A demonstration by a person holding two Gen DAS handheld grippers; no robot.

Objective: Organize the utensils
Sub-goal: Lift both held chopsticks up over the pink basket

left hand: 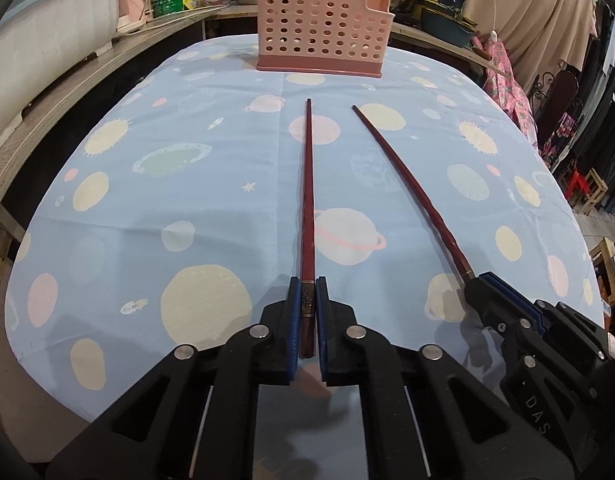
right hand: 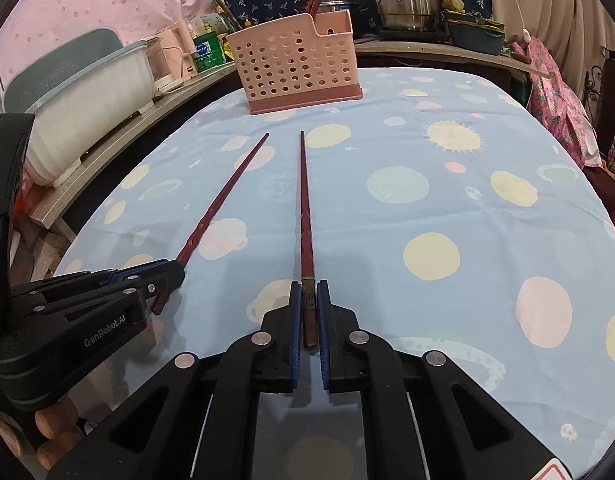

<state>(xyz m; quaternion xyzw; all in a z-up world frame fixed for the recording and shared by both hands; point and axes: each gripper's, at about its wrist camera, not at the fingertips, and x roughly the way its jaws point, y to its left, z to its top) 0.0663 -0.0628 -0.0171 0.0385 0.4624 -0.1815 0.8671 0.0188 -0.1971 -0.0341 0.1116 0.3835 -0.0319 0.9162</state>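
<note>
Two chopsticks, left chopstick [left hand: 308, 200] and right chopstick [right hand: 306, 216], lie short of the basket [left hand: 321, 24], each clamped at its butt by its gripper's fingers, left gripper [left hand: 307, 292] and right gripper [right hand: 307, 294]; next, I judge, lifting and dropping them in.

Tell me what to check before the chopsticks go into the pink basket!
1. Left gripper shut on left chopstick: ok.
2. Right gripper shut on right chopstick: ok.
3. Chopsticks apart, not crossed: ok.
4. Pink basket upright on the tablecloth: ok.
5. Path to basket free: ok.
6. Room inside the basket: cannot tell.
</note>
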